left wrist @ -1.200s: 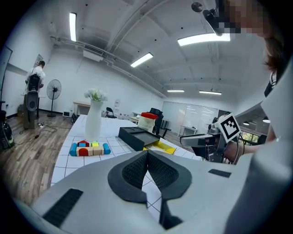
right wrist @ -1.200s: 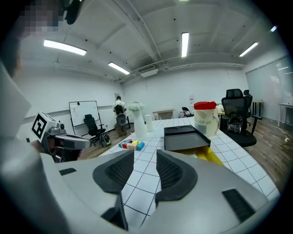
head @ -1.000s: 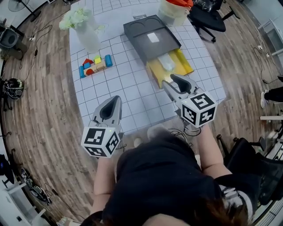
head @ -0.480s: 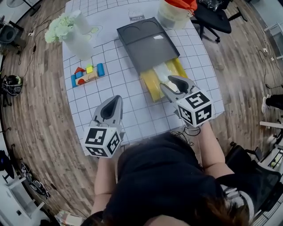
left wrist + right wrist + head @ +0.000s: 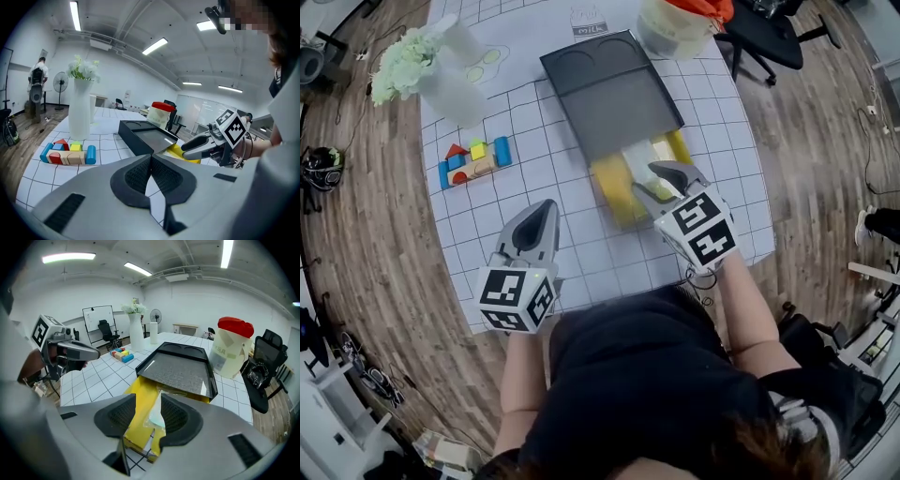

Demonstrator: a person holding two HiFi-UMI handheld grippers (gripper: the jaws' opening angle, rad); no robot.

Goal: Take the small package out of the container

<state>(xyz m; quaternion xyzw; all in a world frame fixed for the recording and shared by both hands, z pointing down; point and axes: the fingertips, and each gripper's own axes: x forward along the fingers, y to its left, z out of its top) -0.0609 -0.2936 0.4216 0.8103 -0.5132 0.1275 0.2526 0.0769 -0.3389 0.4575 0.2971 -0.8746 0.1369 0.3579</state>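
Bright overhead strip lights [image 5: 68,258], strong fisheye warp, dark edge vignette

The right gripper [image 5: 148,401], whose jaws have just been opening with the small package [image 5: 154,413] showing between them, and the left gripper [image 5: 151,158] have smooth, matt grey plastic shells and black, finely ribbed, rubbery-looking pads [image 5: 118,415]. The small package is thin, glossy, see-through film, and the yellow container [image 5: 140,385] holding it is smooth and faintly shiny like plastic; just beyond the right gripper, the dark grey tray [image 5: 176,373] has a matt, grainy floor and a glossy rim. Under the 2 grippers the table [image 5: 581,244] wears a smooth, matt white gridded sheet, and the floor [image 5: 375,281] looks like wood planks.
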